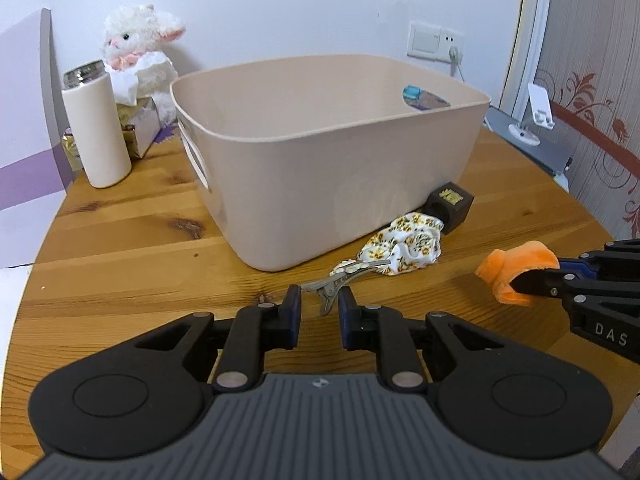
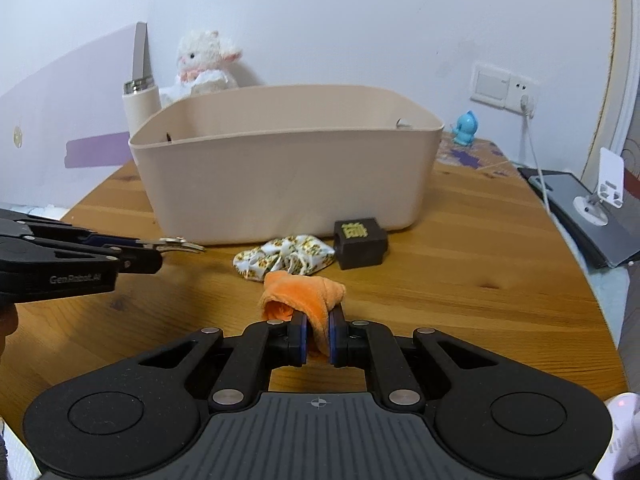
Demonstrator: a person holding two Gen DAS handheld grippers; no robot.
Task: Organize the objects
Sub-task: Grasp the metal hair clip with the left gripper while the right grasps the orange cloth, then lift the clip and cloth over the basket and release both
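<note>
A beige plastic bin stands in the middle of the wooden table; it also shows in the right wrist view. A metal hair clip lies in front of it, its tail end between the fingertips of my left gripper, whose jaws stand apart around it. A floral scrunchie and a dark wooden cube lie by the bin's right corner. My right gripper is shut on an orange cloth piece, held just above the table.
A white tumbler, a plush lamb and a tissue pack stand at the back left. A blue toy, a wall socket with cable, and a phone stand on a grey slab are at the right.
</note>
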